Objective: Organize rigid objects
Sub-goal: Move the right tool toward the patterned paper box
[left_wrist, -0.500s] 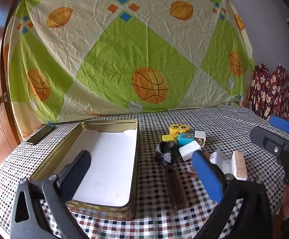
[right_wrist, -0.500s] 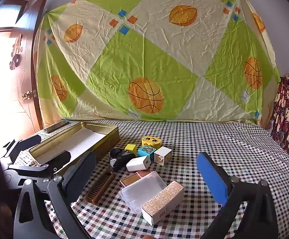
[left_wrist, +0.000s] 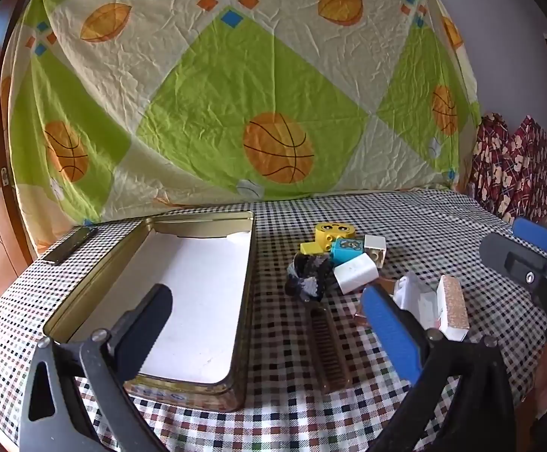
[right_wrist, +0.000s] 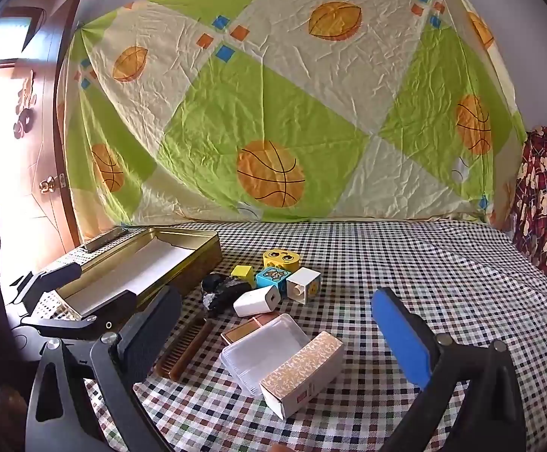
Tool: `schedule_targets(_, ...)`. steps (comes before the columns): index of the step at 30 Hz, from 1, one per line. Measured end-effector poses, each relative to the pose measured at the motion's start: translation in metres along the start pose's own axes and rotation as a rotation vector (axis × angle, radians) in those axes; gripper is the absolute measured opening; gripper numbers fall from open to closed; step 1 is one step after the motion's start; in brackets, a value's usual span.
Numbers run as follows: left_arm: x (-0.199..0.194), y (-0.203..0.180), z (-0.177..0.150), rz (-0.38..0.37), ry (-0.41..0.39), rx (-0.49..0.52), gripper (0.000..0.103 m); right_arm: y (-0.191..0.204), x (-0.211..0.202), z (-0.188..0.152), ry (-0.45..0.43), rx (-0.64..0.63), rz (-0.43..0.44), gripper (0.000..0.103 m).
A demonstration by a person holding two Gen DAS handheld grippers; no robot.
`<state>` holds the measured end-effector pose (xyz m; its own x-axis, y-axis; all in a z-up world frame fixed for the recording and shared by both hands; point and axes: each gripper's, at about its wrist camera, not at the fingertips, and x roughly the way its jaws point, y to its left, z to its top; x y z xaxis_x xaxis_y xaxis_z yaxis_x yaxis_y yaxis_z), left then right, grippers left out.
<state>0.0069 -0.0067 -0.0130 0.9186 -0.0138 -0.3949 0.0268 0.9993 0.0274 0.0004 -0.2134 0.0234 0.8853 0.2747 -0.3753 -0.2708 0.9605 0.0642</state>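
Basketball-print sheet (left_wrist: 235,94) behind checkered table (left_wrist: 405,218)

On the checked worktop (right_wrist: 405,263): one open gold metal tin (right_wrist: 183,260), four plastic toy blocks (two yellow (right_wrist: 281,259), one blue (right_wrist: 272,278), one white (right_wrist: 303,284)), one white charger plug (right_wrist: 256,300), one brown comb (right_wrist: 186,348), one clear plastic case (right_wrist: 262,352), one patterned cardboard box (right_wrist: 303,373), one black-and-white fuzzy bundle (right_wrist: 222,290), one flat dark bar at the far left (left_wrist: 70,245).

Shiny gold metal tin (left_wrist: 243,301), matt white paper lining. Checked woven tablecloth (right_wrist: 405,263). Glossy plastic toy blocks (right_wrist: 281,263), smooth white plastic charger (right_wrist: 256,300). Brown comb (right_wrist: 186,350), semi-gloss. Wrinkled cloth sheet (left_wrist: 235,94).
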Motion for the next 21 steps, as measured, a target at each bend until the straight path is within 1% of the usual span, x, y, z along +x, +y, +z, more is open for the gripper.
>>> schedule_targets(9,0.002,-0.008,-0.003,-0.001,0.001,0.023,0.103,-0.001,-0.001,-0.003,0.013,0.002,-0.007,0.102)
schedule_targets(21,0.007,-0.013,-0.004,-0.003,0.021,0.041,0.103,-0.007,0.000,-0.009,0.023,0.017,-0.016,0.102)
